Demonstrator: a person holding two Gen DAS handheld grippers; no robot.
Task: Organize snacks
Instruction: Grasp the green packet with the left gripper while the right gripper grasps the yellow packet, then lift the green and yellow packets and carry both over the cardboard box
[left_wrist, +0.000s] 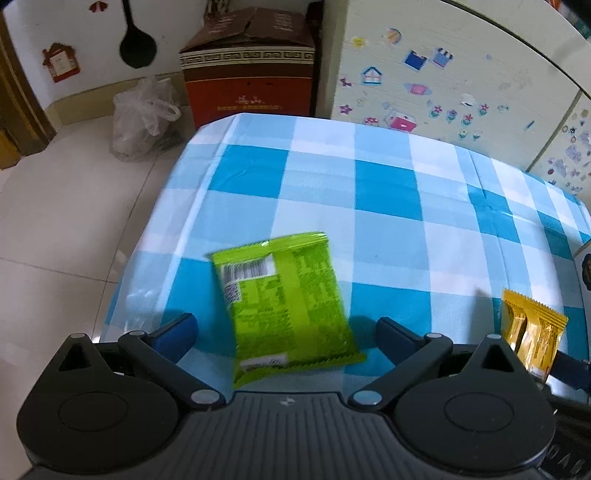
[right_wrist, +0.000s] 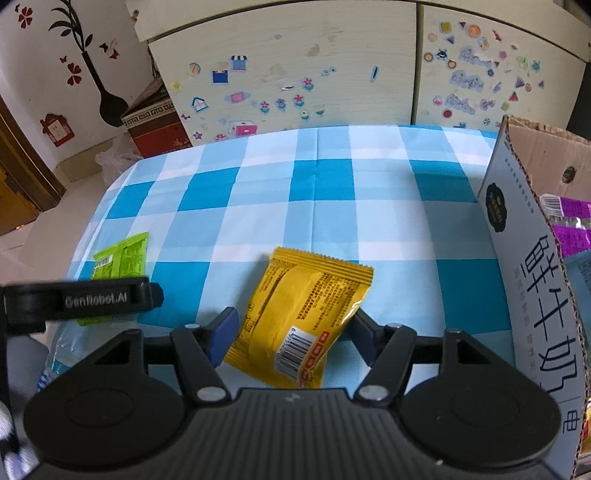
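Your left hand-held gripper (left_wrist: 284, 332) stands released around the green snack packet (left_wrist: 284, 302), whose long axis runs near-to-far near the table's (left_wrist: 388, 192) left edge. Your right hand-held gripper (right_wrist: 291, 332), also released, straddles the tilted yellow packet (right_wrist: 303, 314); checked cloth lies open beyond, cardboard box (right_wrist: 532, 266) right.

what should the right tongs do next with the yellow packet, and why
Probably close on it. The right tongs stand open with the yellow packet lying flat on the checked cloth between the two fingers, the right finger near or touching its edge. The open cardboard box stands just to the right, already holding purple packets, so gripping now likely sets up a short carry into it.
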